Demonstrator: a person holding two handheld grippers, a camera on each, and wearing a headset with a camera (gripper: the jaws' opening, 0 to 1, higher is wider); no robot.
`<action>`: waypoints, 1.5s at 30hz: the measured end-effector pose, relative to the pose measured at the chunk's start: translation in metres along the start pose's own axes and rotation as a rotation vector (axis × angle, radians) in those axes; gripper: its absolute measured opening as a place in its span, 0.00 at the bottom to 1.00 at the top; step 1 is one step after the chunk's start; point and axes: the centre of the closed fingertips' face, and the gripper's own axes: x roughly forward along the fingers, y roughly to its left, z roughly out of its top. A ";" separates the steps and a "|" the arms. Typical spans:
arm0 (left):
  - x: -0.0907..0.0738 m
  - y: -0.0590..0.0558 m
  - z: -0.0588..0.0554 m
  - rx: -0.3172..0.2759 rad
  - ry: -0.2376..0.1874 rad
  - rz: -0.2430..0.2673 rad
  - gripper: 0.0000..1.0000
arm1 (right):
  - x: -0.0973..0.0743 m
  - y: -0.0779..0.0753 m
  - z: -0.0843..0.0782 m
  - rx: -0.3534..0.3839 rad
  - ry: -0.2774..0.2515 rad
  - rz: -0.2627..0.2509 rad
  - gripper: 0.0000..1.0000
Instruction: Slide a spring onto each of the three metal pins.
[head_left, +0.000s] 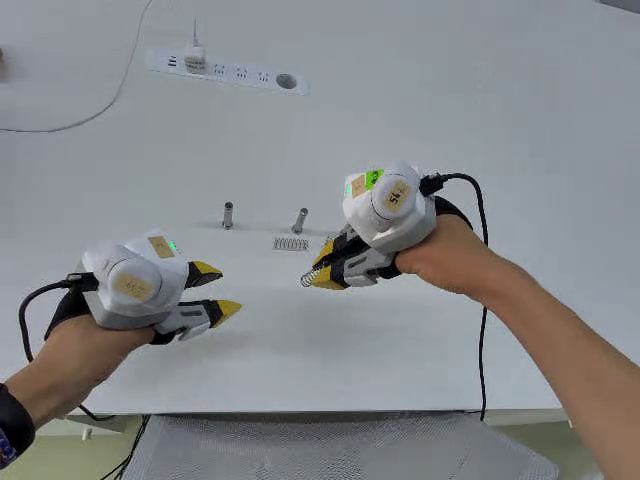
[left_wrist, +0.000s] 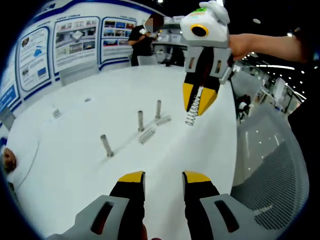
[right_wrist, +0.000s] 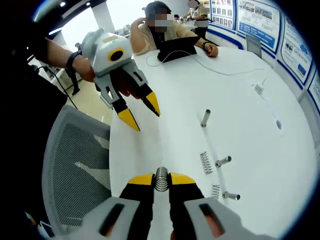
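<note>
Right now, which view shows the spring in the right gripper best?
The left gripper view: the spring hangs side-on from the shut jaws of the right gripper, coils clear. The right gripper view shows it foreshortened between the jaws; the head view, a small end poking out.

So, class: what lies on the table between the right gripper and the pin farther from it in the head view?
A loose spring lies flat between the right gripper and that pin; the head view shows it.
</note>
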 end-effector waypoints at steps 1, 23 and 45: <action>-0.001 0.002 0.000 -0.004 -0.002 0.006 0.31 | 0.000 -0.001 0.001 -0.003 0.000 0.000 0.12; -0.029 0.050 -0.002 -0.152 -0.045 0.156 0.50 | 0.016 -0.038 0.035 -0.072 0.024 0.012 0.12; -0.039 0.067 -0.001 -0.175 -0.057 0.179 0.64 | 0.030 -0.073 0.060 -0.116 0.053 0.021 0.12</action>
